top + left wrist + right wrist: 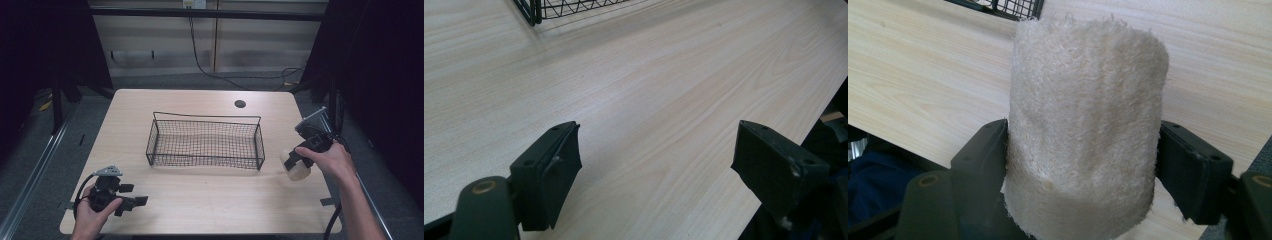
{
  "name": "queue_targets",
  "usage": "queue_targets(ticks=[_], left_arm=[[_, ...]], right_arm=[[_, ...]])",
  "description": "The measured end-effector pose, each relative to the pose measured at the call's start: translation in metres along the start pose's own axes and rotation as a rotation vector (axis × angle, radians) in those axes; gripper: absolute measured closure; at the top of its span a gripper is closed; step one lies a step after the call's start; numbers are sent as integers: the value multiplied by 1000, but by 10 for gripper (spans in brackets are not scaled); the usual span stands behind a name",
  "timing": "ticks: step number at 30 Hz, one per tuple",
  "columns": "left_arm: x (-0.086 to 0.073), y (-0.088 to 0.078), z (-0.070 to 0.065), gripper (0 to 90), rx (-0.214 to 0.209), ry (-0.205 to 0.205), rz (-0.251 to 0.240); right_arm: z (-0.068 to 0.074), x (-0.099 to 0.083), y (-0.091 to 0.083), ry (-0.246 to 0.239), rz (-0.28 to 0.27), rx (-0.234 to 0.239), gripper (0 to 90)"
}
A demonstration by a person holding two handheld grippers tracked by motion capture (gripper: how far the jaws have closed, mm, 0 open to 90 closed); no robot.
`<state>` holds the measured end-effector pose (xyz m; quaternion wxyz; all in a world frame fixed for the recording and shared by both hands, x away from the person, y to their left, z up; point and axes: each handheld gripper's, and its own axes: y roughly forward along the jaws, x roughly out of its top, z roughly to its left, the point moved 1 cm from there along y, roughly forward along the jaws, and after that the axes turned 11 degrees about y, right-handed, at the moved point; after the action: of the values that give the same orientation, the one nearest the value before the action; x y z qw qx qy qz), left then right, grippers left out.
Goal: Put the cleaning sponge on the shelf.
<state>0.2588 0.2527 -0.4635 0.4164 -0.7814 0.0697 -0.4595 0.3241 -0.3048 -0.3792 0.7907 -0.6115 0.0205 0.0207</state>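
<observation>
A cream loofah roll (1083, 125) sits clamped between the jaws of the right gripper (296, 162), low over the table (210, 195) just right of the wire basket (205, 142). At the near left corner, the left gripper (656, 160) rests by the edge, its jaws spread wide with nothing between them.
</observation>
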Motion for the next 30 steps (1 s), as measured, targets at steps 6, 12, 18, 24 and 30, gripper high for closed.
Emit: queue_targets(ticks=[6,12,18,24,30], left_arm=[[0,0,0,189,0,-1,1],[0,0,0,189,0,-1,2],[0,0,0,189,0,-2,2],[0,0,0,189,-1,2,3],[0,0,0,189,-2,3,3]], right_arm=[[2,-1,-10,-12,-16,1,255],[4,-1,-17,-17,-28,12,255],[12,1,-31,-36,-44,8,255],[18,2,-41,-45,-72,7,255],[29,3,-52,-67,-91,11,256]])
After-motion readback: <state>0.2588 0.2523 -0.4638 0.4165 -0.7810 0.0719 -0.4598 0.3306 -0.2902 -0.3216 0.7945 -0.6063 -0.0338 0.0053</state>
